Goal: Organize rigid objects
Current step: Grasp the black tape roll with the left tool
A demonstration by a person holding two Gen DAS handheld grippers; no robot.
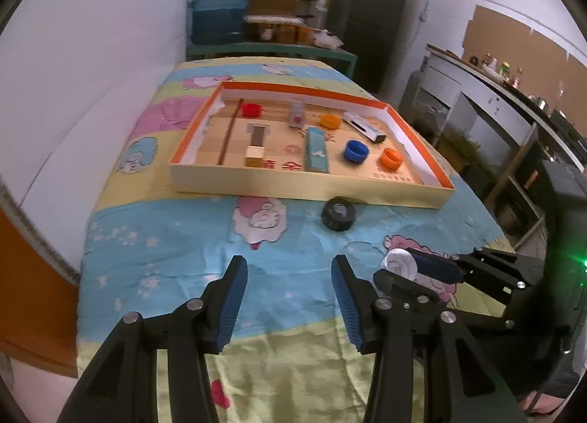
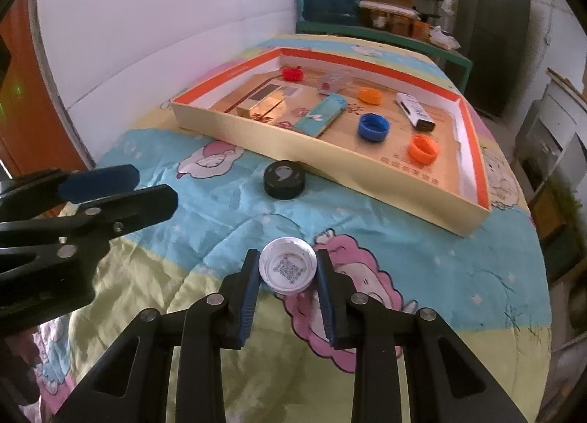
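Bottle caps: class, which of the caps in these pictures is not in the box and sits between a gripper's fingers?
The white cap, between the right gripper fingers on the quilt; the other loose cap is black.

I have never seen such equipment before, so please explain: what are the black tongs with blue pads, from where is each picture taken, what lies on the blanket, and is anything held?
These are two hand-held grippers; a person holds one in each hand. Each carries a camera looking along its fingers, so one picture comes from the left gripper, the other from the right gripper. The left is open and empty. The right is shut on a white cap. A black cap lies on the cartoon blanket, beside a shallow cardboard box. In the box lie coloured caps, small packets and a white marker.
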